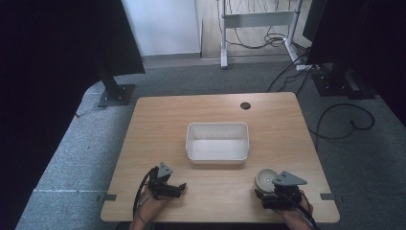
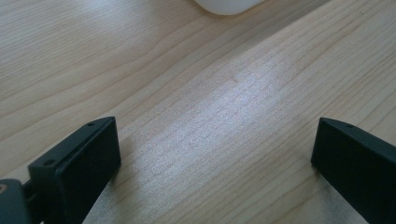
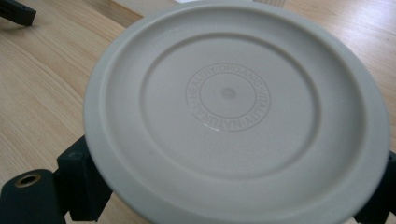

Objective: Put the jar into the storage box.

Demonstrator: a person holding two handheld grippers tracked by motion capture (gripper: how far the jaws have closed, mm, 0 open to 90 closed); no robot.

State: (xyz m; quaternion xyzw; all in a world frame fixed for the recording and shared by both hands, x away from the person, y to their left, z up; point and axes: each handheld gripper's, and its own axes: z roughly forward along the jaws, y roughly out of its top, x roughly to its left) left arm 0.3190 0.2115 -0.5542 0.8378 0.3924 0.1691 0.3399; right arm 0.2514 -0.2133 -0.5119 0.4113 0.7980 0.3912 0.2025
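the right gripper (image 1: 276, 190) sat nearest, at the table's front edge, and its two black jaws stood either side of a round pale-grey plastic plate with raised concentric rings and an embossed ring of lettering at its centre (image 3: 233, 112); the jaws disappeared under the rim, so whether they pinched the plate or only bracketed it could not be told. in the high view the plate (image 1: 266, 178) lay just ahead of those jaws, level or nearly so. off to that gripper's side, the left gripper (image 1: 165, 186) rested low over the light wooden table (image 2: 196, 93) with its jaws spread wide apart and nothing but bare wood between them. ahead of both sets of jaws, well beyond the plate, stood the white rectangular plastic bin (image 1: 218, 142), empty as far as could be seen. the step in hand looked like carrying the plate into that bin, and doing it well would likely mean a firm hold on the rim, keeping the plate flat, clearing the bin's near wall before lowering, and leaving the left gripper out of the path.
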